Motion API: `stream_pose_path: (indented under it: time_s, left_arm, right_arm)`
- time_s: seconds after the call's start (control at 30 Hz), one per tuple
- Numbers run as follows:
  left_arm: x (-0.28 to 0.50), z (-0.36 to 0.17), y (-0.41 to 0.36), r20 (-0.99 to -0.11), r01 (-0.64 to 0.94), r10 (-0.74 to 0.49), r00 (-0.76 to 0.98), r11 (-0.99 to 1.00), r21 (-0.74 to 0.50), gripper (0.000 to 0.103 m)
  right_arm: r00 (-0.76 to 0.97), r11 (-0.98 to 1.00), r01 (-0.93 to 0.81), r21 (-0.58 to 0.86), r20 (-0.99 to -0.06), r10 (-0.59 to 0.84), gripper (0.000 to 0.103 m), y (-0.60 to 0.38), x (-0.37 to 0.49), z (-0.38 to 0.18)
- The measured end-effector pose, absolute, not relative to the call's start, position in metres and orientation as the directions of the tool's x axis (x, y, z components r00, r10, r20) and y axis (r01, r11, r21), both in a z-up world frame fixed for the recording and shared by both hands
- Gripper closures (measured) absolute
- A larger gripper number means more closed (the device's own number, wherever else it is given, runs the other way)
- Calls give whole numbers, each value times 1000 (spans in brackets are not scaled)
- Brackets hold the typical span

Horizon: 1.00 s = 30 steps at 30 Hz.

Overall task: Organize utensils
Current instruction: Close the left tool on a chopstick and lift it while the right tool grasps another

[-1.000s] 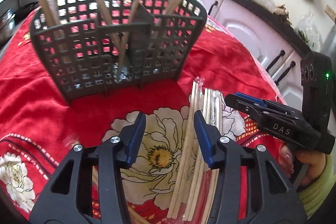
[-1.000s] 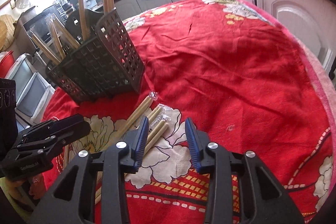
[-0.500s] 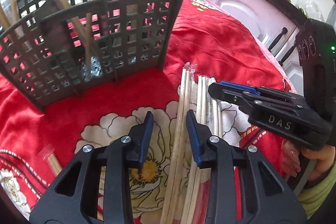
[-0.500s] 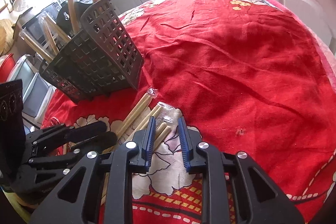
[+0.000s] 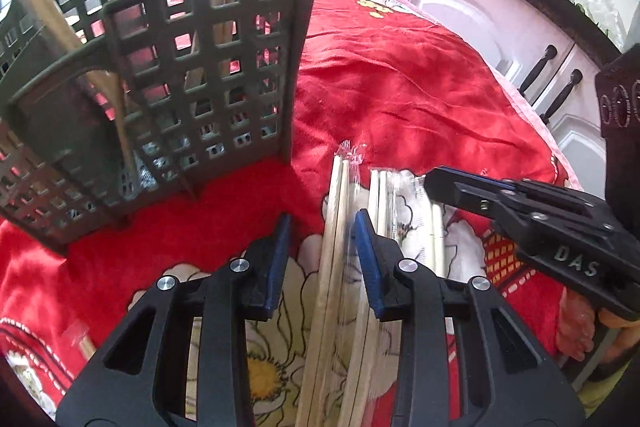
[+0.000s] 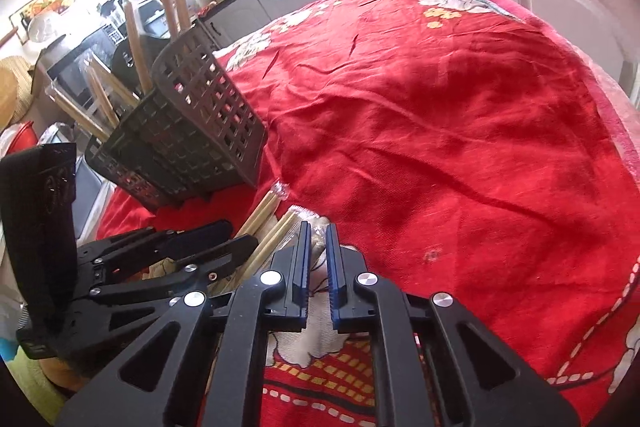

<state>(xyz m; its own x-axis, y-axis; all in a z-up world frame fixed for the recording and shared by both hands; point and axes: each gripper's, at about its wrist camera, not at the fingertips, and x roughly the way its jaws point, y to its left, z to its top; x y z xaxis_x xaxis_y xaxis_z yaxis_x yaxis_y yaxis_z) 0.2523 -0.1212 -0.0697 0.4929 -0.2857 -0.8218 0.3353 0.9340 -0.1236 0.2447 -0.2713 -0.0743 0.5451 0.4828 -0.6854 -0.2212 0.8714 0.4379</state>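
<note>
Several plastic-wrapped pairs of wooden chopsticks (image 5: pixel 340 227) lie side by side on the red flowered cloth; they also show in the right wrist view (image 6: pixel 260 223). My left gripper (image 5: pixel 322 227) is open, its jaws on either side of the leftmost pair. My right gripper (image 6: pixel 315 235) has nearly closed around the wrapped tip of the rightmost pair (image 6: pixel 316 247); it also shows in the left wrist view (image 5: pixel 436 183). A dark grid utensil basket (image 5: pixel 208 67) with several chopsticks standing in it is just behind, also seen from the right wrist (image 6: pixel 192 131).
The round table's red cloth (image 6: pixel 440 107) spreads to the right and back. White kitchen cabinets (image 5: pixel 460 7) stand behind the table edge. A loose chopstick (image 5: pixel 82 341) lies at the left front. Appliances (image 6: pixel 80 67) stand behind the basket.
Both grippers moved forward and down onto the chopstick pile. The left jaws narrowed around the leftmost pair. The right jaws closed from wide open to a narrow gap around the rightmost pair's tip.
</note>
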Motion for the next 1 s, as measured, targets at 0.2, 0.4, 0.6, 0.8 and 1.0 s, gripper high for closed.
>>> stream_pose_path:
  time_s: [0.2, 0.4, 0.6, 0.8, 1.0]
  left_arm:
    - [259, -71, -125, -825, 323, -266, 499, 940, -108, 92]
    - [260, -66, -117, -826, 307, -282, 487, 941, -140, 96]
    - [242, -39, -101, -779, 308, -335, 530, 932, -191, 97]
    - [223, 5, -81, -693, 307, -377, 614, 923, -230, 100]
    - [207, 39, -50, -612, 278, -371, 699, 929, -245, 100]
  right_arm:
    - [571, 871, -216, 441, -667, 480, 96, -280, 243, -67]
    - [595, 868, -235, 437, -642, 484, 96, -282, 240, -55]
    - [631, 867, -261, 425, -605, 486, 97, -284, 234, -34]
    - [674, 861, -309, 403, -546, 497, 97, -281, 225, -6]
    - [703, 856, -363, 368, -495, 511, 97, -270, 216, 22]
